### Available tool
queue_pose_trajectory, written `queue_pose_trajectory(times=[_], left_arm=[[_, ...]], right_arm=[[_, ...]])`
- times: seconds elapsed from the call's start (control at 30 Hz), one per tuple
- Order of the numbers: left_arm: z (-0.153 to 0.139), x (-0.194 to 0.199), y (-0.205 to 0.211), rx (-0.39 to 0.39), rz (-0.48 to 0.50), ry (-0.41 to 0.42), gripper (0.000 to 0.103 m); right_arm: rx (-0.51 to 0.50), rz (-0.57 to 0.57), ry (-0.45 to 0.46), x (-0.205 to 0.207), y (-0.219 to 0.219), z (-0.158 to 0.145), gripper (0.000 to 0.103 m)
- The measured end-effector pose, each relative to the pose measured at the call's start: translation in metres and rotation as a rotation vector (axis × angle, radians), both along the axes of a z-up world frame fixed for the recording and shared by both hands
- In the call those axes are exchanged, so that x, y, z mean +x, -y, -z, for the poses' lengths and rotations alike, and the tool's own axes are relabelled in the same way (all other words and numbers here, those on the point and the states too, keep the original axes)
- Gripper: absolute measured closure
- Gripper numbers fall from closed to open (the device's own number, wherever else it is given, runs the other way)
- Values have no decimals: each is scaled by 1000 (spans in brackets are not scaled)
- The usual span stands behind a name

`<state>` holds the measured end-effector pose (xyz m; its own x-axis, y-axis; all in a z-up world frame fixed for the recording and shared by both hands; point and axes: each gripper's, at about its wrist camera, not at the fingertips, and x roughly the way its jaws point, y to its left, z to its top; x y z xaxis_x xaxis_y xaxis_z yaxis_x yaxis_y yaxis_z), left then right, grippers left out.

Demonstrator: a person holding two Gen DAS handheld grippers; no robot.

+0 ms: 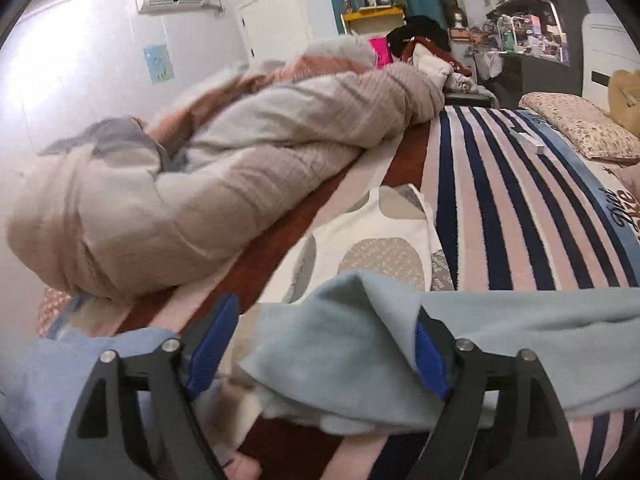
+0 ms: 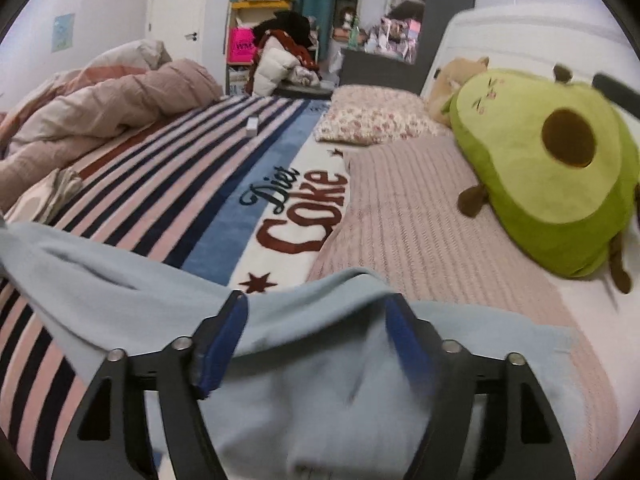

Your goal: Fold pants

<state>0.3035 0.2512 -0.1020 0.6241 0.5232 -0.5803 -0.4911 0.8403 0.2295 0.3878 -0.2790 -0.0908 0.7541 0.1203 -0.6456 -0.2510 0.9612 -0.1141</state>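
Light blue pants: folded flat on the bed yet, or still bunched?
Still bunched. The light blue pants drape in loose folds between the open left tongs and the open right tongs, above the striped blanket.

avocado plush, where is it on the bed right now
The avocado plush shows only in the right wrist view, at the far right of the bed against the white headboard, beside the floral pillow and the tan plush.
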Motion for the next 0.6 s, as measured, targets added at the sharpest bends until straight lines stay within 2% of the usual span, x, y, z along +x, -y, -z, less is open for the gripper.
queue_pose_trajectory(times=[0.07,0.2,0.27,0.33,0.37,0.43,0.47,0.53,0.6], left_arm=[[-9,-12,6,-20,39,10,22],[-20,-22,16,42,53,22,16],[-22,-14,9,54,39,10,16],[-21,-6,0,93,-27,-29,16],[-22,-8,-1,83,-24,-23,16],[-21,-17,3,2,50,10,16],[-17,-20,8,-26,90,3,16],[-9,-24,21,-70,170,-15,16],[1,-26,35,-132,255,-26,16]], right_arm=[[23,-29,7,-19,-2,-10,26],[83,-117,0,-44,-16,-18,26],[125,-201,-48,-52,-32,-12,26],[168,-277,-127,-56,-48,2,27],[184,-300,-166,-56,-55,10,27],[193,-337,-228,-56,-69,28,29],[182,-348,-242,-55,-76,36,33],[160,-370,-263,-54,-89,53,59],[160,-397,-282,-51,-98,64,70]])
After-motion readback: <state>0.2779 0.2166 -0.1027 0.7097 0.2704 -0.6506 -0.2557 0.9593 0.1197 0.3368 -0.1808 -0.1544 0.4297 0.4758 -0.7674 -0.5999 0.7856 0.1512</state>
